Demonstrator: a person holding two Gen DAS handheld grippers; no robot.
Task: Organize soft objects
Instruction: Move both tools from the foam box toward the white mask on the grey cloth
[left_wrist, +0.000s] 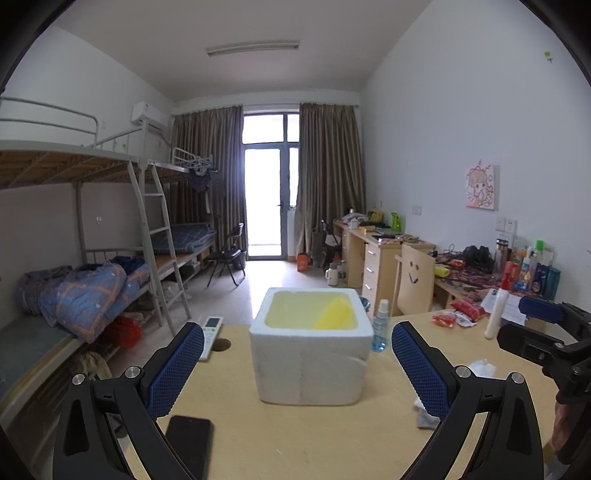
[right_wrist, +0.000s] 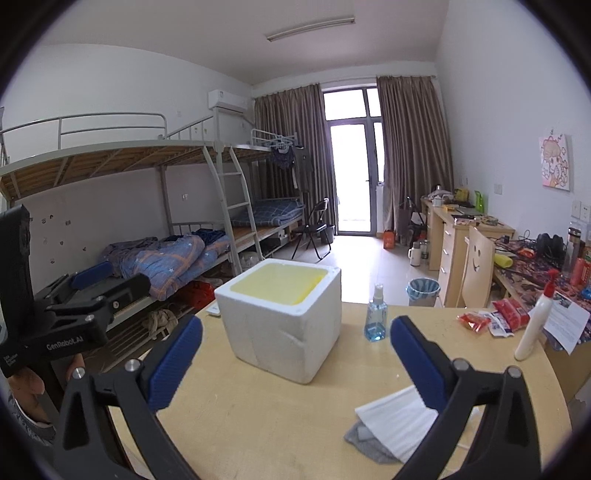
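Note:
A white foam box (left_wrist: 310, 350) with a yellow inside stands on the round wooden table (left_wrist: 295, 435); it also shows in the right wrist view (right_wrist: 280, 325). A yellow soft thing (left_wrist: 334, 314) lies inside it. My left gripper (left_wrist: 297, 365) is open and empty, just in front of the box. My right gripper (right_wrist: 295, 360) is open and empty, near the box's front right. A white cloth (right_wrist: 399, 417) on a grey cloth (right_wrist: 365, 441) lies under its right finger. The grey cloth shows in the left wrist view (left_wrist: 424, 419).
A black phone (left_wrist: 190, 439) and a remote (left_wrist: 211, 336) lie on the table's left. A blue spray bottle (right_wrist: 376, 317), red snack packets (right_wrist: 491, 317), a white bottle (right_wrist: 533, 325) and crumpled tissue (left_wrist: 482, 367) are on the right. Bunk beds stand left, desks right.

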